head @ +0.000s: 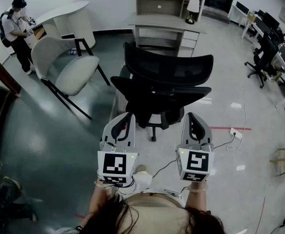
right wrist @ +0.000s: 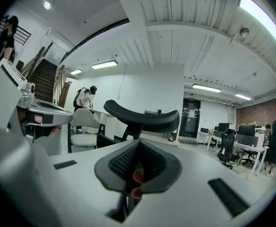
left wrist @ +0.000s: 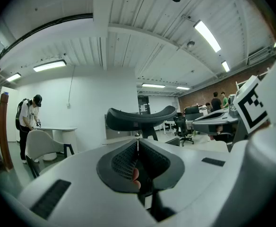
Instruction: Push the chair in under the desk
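Jaws of left gripper [head: 124,117] and right gripper [head: 192,117] are pressed together, nothing pinched, both held close to the black chair [head: 168,77]. Black chair is noted standing apart from the counter [head: 164,20] beyond it.

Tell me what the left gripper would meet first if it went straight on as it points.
Most likely the black office chair: its curved headrest sits straight ahead of the left gripper's shut jaws, with nothing visible between. How far off it is, the pictures don't settle.
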`<state>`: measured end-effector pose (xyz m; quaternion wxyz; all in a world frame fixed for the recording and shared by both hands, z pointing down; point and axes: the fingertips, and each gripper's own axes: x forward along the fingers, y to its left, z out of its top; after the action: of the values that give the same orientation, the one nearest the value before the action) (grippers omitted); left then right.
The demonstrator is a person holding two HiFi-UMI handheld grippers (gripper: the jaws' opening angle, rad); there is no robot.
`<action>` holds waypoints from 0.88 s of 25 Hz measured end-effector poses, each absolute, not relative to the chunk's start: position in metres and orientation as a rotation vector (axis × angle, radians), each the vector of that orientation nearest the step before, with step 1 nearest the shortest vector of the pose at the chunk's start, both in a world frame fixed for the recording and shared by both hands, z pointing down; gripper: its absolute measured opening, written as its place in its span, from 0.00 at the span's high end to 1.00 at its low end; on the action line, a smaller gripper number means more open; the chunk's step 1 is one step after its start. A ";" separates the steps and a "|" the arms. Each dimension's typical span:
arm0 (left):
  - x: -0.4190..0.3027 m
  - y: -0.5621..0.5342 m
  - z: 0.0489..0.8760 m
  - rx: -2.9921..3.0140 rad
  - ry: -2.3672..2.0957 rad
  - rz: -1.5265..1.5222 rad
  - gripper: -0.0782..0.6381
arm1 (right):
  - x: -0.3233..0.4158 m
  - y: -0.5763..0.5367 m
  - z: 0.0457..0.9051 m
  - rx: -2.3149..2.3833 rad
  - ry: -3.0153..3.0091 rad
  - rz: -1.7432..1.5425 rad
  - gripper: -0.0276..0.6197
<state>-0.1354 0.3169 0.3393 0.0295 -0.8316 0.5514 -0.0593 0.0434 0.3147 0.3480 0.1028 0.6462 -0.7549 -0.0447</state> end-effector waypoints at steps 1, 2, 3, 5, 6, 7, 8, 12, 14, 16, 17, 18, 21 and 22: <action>-0.136 0.313 0.340 -2.558 1.696 -0.195 0.87 | 0.043 0.311 0.348 1.911 -2.227 -0.129 0.92; -0.137 0.310 0.340 -2.553 1.690 -0.206 0.87 | 0.042 0.308 0.347 1.914 -2.226 -0.127 0.92; -0.137 0.307 0.341 -2.550 1.683 -0.213 0.87 | 0.042 0.305 0.347 1.917 -2.224 -0.125 0.92; -0.138 0.302 0.341 -2.559 1.666 -0.209 0.87 | 0.041 0.301 0.346 1.922 -2.218 -0.125 0.92; -0.138 0.300 0.340 -2.571 1.659 -0.199 0.87 | 0.040 0.299 0.346 1.924 -2.214 -0.127 0.92; -0.138 0.297 0.340 -2.584 1.651 -0.190 0.87 | 0.040 0.297 0.346 1.926 -2.208 -0.130 0.92; -0.139 0.293 0.340 -2.595 1.643 -0.186 0.87 | 0.039 0.295 0.345 1.929 -2.200 -0.134 0.92; -0.141 0.278 0.346 -2.613 1.586 -0.201 0.87 | 0.036 0.286 0.346 1.928 -2.170 -0.147 0.92; -0.142 0.273 0.352 -2.616 1.557 -0.221 0.87 | 0.032 0.283 0.348 1.924 -2.169 -0.157 0.92; -0.145 0.268 0.357 -2.612 1.540 -0.244 0.87 | 0.028 0.281 0.350 1.920 -2.171 -0.162 0.92; -0.145 0.265 0.359 -2.606 1.533 -0.255 0.87 | 0.027 0.280 0.351 1.918 -2.174 -0.163 0.92; -0.145 0.263 0.359 -2.601 1.527 -0.266 0.87 | 0.027 0.279 0.351 1.917 -2.178 -0.162 0.92; -0.144 0.256 0.360 -2.602 1.512 -0.280 0.87 | 0.029 0.276 0.350 1.911 -2.180 -0.151 0.91; -0.144 0.253 0.362 -2.607 1.505 -0.286 0.87 | 0.030 0.275 0.352 1.908 -2.172 -0.150 0.91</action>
<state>-0.1442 0.2532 0.3619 0.0587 -0.8608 0.4967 -0.0943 0.0298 0.2751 0.3524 0.1231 0.6540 -0.7446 -0.0513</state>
